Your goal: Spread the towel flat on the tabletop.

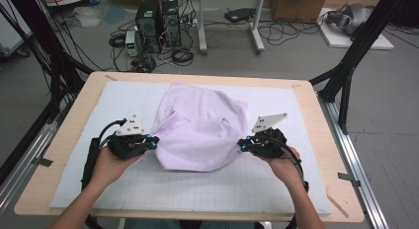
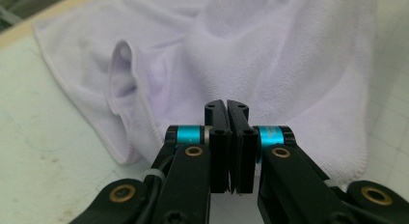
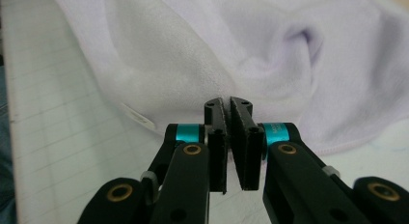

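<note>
Item: one pale lilac towel (image 1: 200, 128), terry-type cloth with a stitched hem, lying bunched and partly lifted on the white gridded mat (image 1: 197, 189) that covers the table (image 1: 64, 140). Position: it hangs between the two hand-held grippers, directly inboard of each. The left gripper (image 1: 149, 140) has its jaws pressed together on the towel's near left edge, and the right gripper (image 1: 245, 143) pinches the matching edge on the other side; in the left gripper view the black jaws (image 2: 226, 108) meet almost flush with cloth spreading just beyond their tips, and in the right gripper view the jaws (image 3: 226, 105) close at the tips with a thin wedge of gap lower down, the towel rising straight ahead of them. Whether the fold caught is one layer or two cannot be told. Handling, as judged: light, wholly limp, no stiffness to hold a shape; it sags in the middle and drapes in deep folds ahead of both grippers. The nap looks grippy rather than slick, so a firm pinch should hold, though a shallow bite on the hem alone could slip free under a tug. Not fragile. Best purchase: on the hemmed edge or corners, just ahead of each gripper's tips, taken deep enough to trap the hem behind the pads, both sides level so the cloth spreads evenly.
</note>
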The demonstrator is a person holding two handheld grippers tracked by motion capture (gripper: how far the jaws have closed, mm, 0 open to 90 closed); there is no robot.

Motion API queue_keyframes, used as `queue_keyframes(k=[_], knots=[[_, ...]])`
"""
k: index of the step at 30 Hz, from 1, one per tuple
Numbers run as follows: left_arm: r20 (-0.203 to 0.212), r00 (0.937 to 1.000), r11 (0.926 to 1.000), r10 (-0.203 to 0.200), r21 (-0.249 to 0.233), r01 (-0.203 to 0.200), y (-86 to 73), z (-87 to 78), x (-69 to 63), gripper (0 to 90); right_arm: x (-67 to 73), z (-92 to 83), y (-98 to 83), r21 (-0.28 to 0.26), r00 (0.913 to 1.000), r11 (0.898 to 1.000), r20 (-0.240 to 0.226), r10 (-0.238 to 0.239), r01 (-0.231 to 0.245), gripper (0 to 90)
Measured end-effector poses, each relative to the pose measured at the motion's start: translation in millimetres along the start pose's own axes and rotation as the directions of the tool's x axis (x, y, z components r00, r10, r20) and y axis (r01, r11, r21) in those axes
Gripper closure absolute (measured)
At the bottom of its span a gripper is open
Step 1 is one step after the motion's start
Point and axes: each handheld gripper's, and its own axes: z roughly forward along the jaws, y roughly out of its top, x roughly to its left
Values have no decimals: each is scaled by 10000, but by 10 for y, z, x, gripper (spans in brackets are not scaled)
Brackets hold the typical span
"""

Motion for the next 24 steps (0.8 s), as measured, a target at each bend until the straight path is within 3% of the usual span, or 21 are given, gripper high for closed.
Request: queue_keyframes(k=[2,6,10,13,17,22,24], knots=[[-18,10000,9991,-47,413,48,-25,161,60,872,-71,149,-31,205,9995,9994,-157,268,-265,851],[-52,9995,9968,-312,728,315,-56,414,183,869,-216,386,-81,691,9976,9954,-178,675,-661,849],[-65,9979,9913,-640,1146,643,-110,569,286,806,-361,483,-144,610,9925,9908,-130,1218,-1208,843],[32,9967,9922,-813,953,806,-114,506,305,722,-379,437,-155,372,9913,9906,-34,1319,-1317,799],[56,9975,9971,-711,274,709,-87,269,264,667,-310,258,-150,-228,9940,9938,85,1092,-1090,740],[-57,9992,9988,-389,299,390,-140,58,225,674,-100,20,-141,-639,9989,9970,149,444,-433,745],[84,9990,9989,-447,151,446,-211,20,206,730,-7,-31,-145,-846,9997,9963,198,146,-129,755]])
